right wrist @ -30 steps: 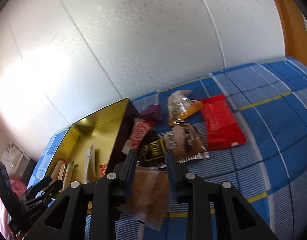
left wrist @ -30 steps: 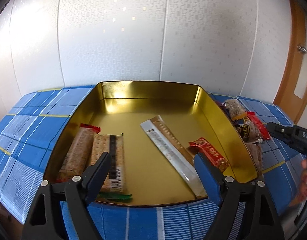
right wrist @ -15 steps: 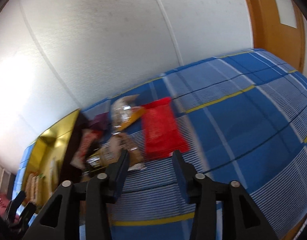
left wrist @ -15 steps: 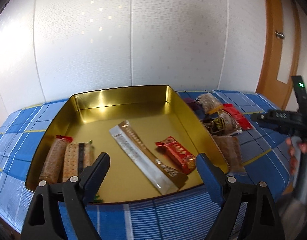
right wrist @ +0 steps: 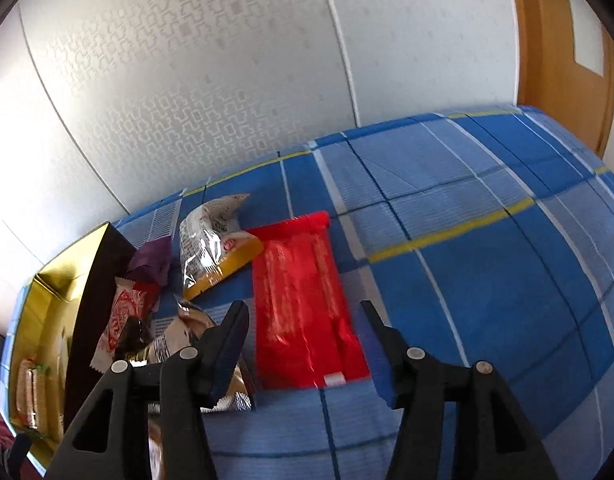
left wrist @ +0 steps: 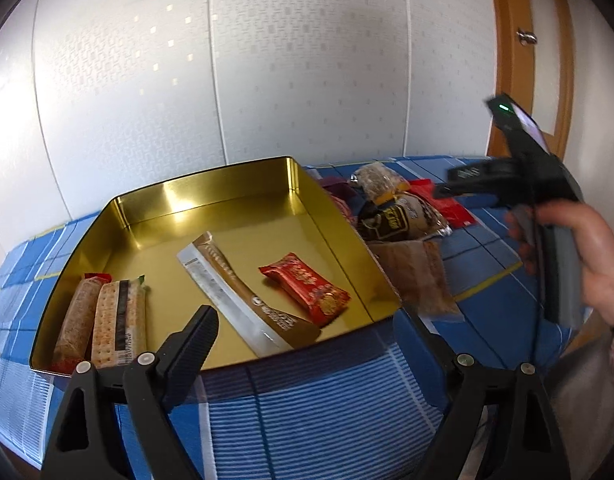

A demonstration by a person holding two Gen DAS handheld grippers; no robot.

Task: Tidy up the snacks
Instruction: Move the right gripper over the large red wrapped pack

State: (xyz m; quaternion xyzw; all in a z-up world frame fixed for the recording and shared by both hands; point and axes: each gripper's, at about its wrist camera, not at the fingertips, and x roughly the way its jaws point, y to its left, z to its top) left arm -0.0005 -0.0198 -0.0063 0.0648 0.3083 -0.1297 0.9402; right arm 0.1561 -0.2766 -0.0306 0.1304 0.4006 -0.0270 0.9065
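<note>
Snacks: four in gold tin

Rear wall: white wallpaper with a small embossed rectangular pattern, hung in vertical panels with visible seams. Bright patches of light fall on its left portion — scattered reflective specks also show there. To the right, an orange-brown wooden door with a metal handle and a pale inset panel. The tabletop is covered by a blue cloth in a plaid pattern — white and dark lines with occasional yellow stripes. Lighting is bright throughout.
</note>
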